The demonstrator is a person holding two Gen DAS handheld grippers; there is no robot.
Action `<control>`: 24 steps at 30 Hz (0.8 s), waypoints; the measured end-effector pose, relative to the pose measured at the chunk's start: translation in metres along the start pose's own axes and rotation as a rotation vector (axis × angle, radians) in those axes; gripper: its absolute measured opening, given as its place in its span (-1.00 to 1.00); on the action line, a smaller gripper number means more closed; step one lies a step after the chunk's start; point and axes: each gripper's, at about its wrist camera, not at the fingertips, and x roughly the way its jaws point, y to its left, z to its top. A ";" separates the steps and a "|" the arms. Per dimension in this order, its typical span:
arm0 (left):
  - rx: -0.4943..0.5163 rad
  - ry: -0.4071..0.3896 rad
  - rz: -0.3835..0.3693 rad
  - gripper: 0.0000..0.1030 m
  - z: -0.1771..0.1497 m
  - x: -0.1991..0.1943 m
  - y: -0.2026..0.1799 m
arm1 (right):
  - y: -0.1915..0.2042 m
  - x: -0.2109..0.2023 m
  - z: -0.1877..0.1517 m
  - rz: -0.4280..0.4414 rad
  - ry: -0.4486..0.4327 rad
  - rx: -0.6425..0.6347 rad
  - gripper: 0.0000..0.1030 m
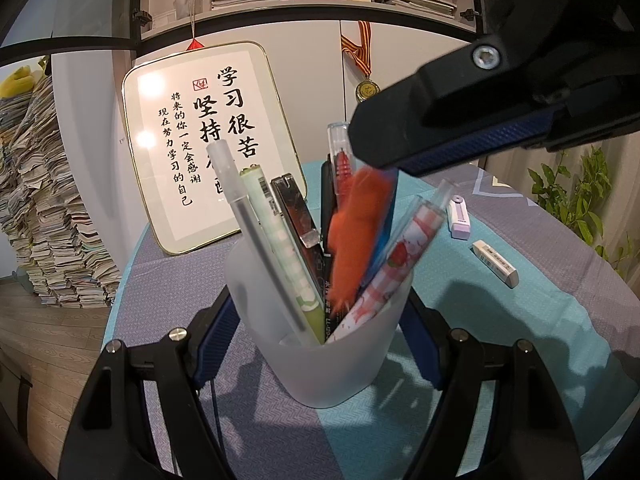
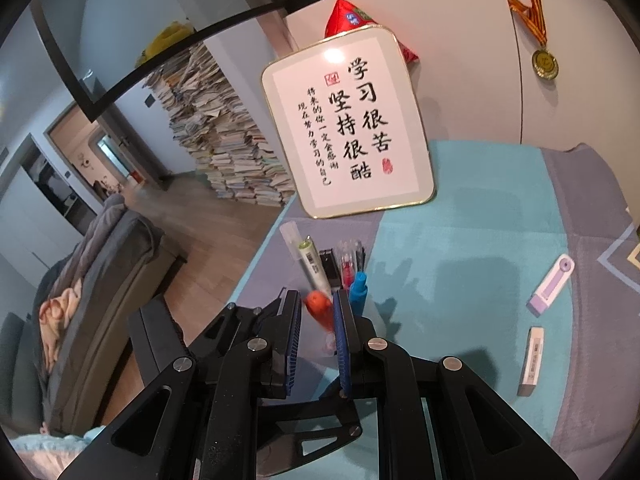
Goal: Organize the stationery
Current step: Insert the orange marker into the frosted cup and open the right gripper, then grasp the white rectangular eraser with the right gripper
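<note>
Left gripper (image 1: 320, 344) clamps one frosted cup (image 1: 324, 360) upright on the tablecloth (image 1: 500, 340). Right gripper (image 2: 316, 308) – pads pinching one orange pen (image 1: 356, 240) – holds it in the cup, long axis steep, top tilted right. Six more pens stand inside – two erasers (image 1: 495, 263) lie well apart.

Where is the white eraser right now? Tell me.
In the left wrist view, the white eraser lies on the teal tablecloth, right of the pen cup, near the lilac correction tape.

a framed calligraphy sign (image 1: 208, 148) is propped against the white cabinet (image 1: 400, 60); a gold medal (image 2: 545, 63) is hung nearby, beside stacked books (image 2: 224, 136).
</note>
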 end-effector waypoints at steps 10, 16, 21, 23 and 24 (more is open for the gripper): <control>0.000 0.000 0.000 0.48 0.000 0.000 0.000 | -0.005 -0.011 -0.003 -0.026 -0.031 0.022 -0.70; 0.000 0.000 0.000 0.48 0.000 0.000 0.000 | -0.027 -0.032 -0.005 -0.123 -0.066 0.051 -0.70; 0.000 0.000 0.000 0.48 0.000 0.000 0.000 | -0.056 -0.039 -0.011 -0.275 -0.052 0.093 -0.60; 0.000 0.000 0.000 0.48 0.000 0.000 0.000 | -0.072 -0.037 -0.016 -0.331 -0.030 0.130 -0.34; 0.000 0.001 0.000 0.48 0.000 0.000 0.000 | -0.079 -0.036 -0.016 -0.348 -0.021 0.147 -0.29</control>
